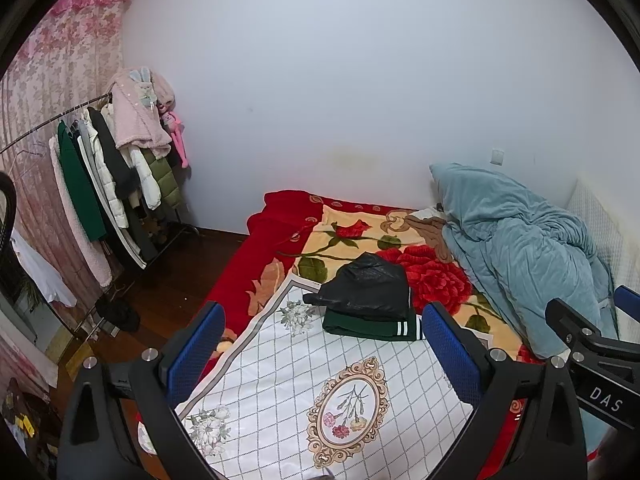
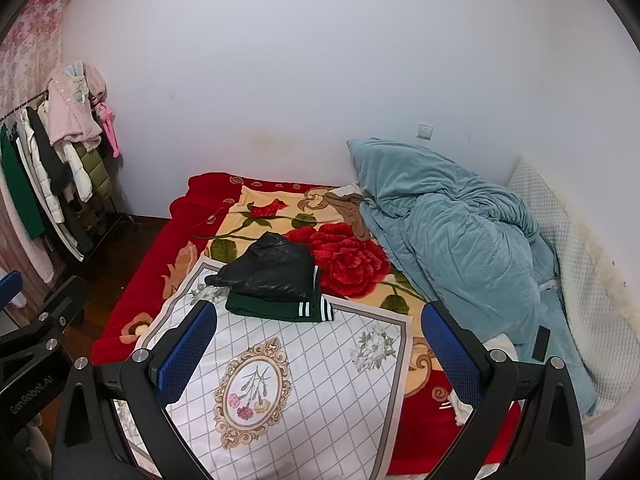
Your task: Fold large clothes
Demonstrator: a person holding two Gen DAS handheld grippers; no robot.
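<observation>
Seemingly between garments, the left wrist view shows the left gripper [image 1: 320, 356] held above the near part of the bed, its blue-padded fingers [image 1: 196, 344] spread wide with nothing between them. Beyond it, on the white quilted cloth [image 1: 280, 368], lies a folded stack: a black jacket [image 1: 366, 286] resting on top of a dark green garment [image 1: 372, 326] with white stripes at its right end. The red rose blanket [image 1: 432, 276] spreads under both, and the right gripper's body shows at the right edge. A clothes rack [image 1: 104, 172] full of coats stands far left by the wall.

From the right wrist view, the right gripper [image 2: 318, 350] is likewise wide open and empty, hovering over the same white cloth. The stack sits just beyond its left finger, neat and apart from the crumpled blue duvet [image 2: 452, 232] on the right.

I judge two pieces finished. The next move likely calls for fetching another large garment, perhaps from the rack, and spreading it flat on the near cloth.
</observation>
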